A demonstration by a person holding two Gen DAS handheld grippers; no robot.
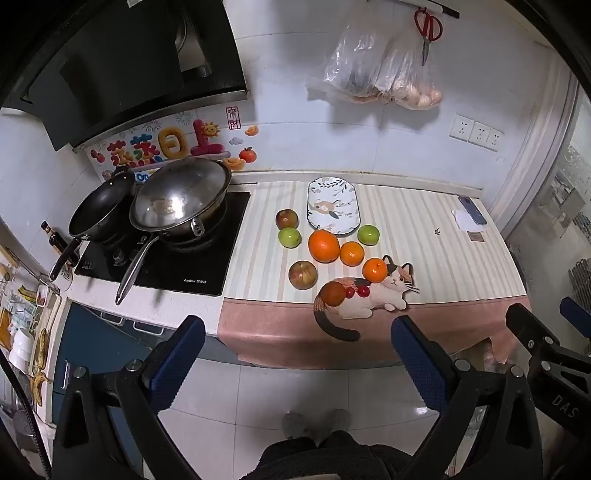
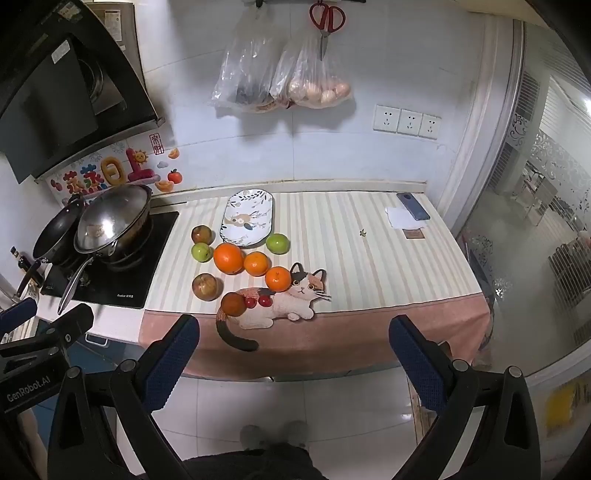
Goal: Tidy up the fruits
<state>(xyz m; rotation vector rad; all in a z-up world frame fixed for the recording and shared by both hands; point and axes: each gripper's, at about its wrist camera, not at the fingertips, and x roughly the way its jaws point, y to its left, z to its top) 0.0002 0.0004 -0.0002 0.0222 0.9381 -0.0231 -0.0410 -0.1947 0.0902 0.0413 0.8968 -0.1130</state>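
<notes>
Fruit lies loose on a striped cloth [image 1: 424, 236] [image 2: 369, 251] beside an oval patterned plate [image 1: 333, 205] [image 2: 246, 217] that holds nothing. A big orange [image 1: 324, 246] [image 2: 228, 258] sits in front of the plate with two smaller oranges [image 1: 352, 253] [image 1: 375, 270] to its right. Two green apples [image 1: 289, 237] [image 1: 368, 235] and two reddish apples [image 1: 286, 219] [image 1: 302, 274] lie around them. A brownish fruit [image 1: 334, 293] and two small red fruits [image 1: 363, 291] rest on the cat picture. My left gripper [image 1: 297, 334] and right gripper [image 2: 293, 332] hang open before the counter's front edge, holding nothing.
A hob [image 1: 162, 258] with a steel wok [image 1: 181, 199] and a black pan [image 1: 101, 206] stands left of the cloth. A phone [image 1: 472, 210] lies at the far right. Bags [image 2: 280, 74] and red scissors [image 2: 327, 18] hang on the wall. A person's feet [image 1: 316, 422] stand on the tiled floor.
</notes>
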